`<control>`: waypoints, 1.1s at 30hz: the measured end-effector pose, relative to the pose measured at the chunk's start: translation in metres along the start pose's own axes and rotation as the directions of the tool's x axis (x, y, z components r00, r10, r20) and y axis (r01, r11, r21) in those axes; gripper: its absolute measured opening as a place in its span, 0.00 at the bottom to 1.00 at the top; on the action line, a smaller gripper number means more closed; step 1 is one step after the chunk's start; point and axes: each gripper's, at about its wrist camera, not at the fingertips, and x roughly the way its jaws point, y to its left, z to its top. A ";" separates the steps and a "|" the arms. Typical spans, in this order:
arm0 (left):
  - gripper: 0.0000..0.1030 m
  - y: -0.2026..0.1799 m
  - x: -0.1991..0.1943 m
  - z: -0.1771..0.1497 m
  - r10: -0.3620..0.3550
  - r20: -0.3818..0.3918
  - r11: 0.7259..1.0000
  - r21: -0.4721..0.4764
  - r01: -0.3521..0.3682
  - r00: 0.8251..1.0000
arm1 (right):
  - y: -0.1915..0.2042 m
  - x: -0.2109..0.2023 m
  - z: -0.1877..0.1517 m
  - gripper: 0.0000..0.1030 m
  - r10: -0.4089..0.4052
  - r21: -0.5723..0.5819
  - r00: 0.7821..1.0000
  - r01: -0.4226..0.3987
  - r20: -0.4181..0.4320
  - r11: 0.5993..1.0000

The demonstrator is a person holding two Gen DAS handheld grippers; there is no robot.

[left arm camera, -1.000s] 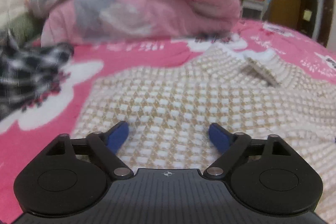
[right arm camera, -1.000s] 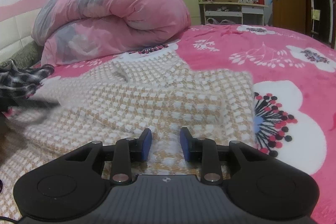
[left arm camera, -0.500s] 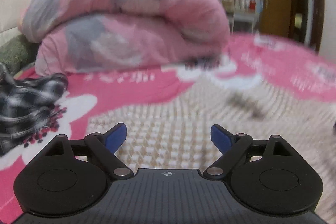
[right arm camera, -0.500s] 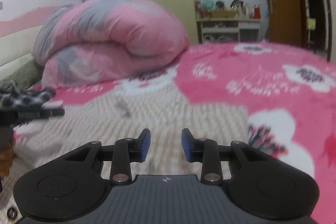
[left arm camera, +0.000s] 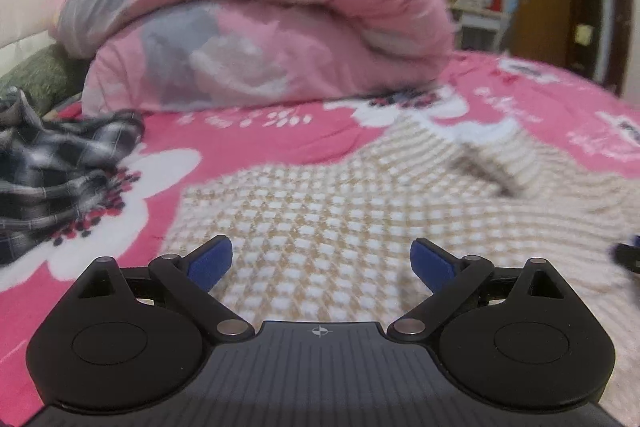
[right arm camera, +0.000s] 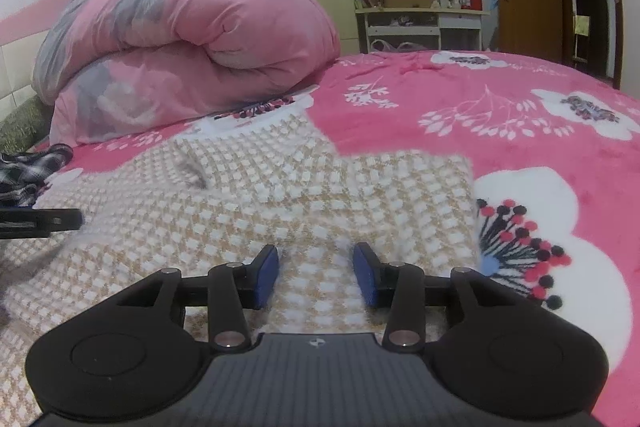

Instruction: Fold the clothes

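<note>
On the bed (right arm camera: 500,99), over its pink flowered cover, a cream-and-tan knitted sweater (right arm camera: 280,203) lay spread flat, filling the middle and the 9 o'clock side of the right wrist view. The right tongs (right arm camera: 316,277) hovered low over its near edge at 6 o'clock; their jaws stood partly apart and had just been opening, with sweater fabric showing in the gap but no pad pressing on it. The left tongs (left arm camera: 322,261) stood very wide, their jaws also just having been opening, over the knit (left arm camera: 332,211) at 6 o'clock in their own view; nothing was clamped between the blue pads (left arm camera: 210,261). Whether either pair brushed the wool beneath could not be told.

The left tongs also showed as a dark bar (right arm camera: 40,223) at 9 o'clock in the right view, above the sweater's far side. A rolled pink-and-grey quilt (right arm camera: 180,43) sat beyond the sweater toward 11 o'clock. A black-and-white checked garment (left arm camera: 52,171) lay crumpled at 9 o'clock in the left view, apart from the sweater. A cluttered shelf (right arm camera: 420,15) stood against the wall at 1 o'clock.
</note>
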 end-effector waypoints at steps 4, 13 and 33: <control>0.96 -0.006 -0.016 -0.019 -0.015 -0.014 0.994 0.113 0.016 1.000 | 0.000 -0.001 0.000 0.54 0.022 -0.006 1.000 -0.022 0.003 1.000; 1.00 0.002 -0.007 -0.032 -0.003 -0.040 0.999 0.037 0.005 0.999 | 0.007 -0.017 0.002 0.55 0.024 -0.022 1.000 -0.024 0.014 0.999; 1.00 0.006 -0.007 -0.038 -0.017 -0.006 1.000 0.017 0.017 1.000 | 0.038 -0.029 -0.023 0.70 -0.054 -0.166 0.999 0.054 0.000 0.985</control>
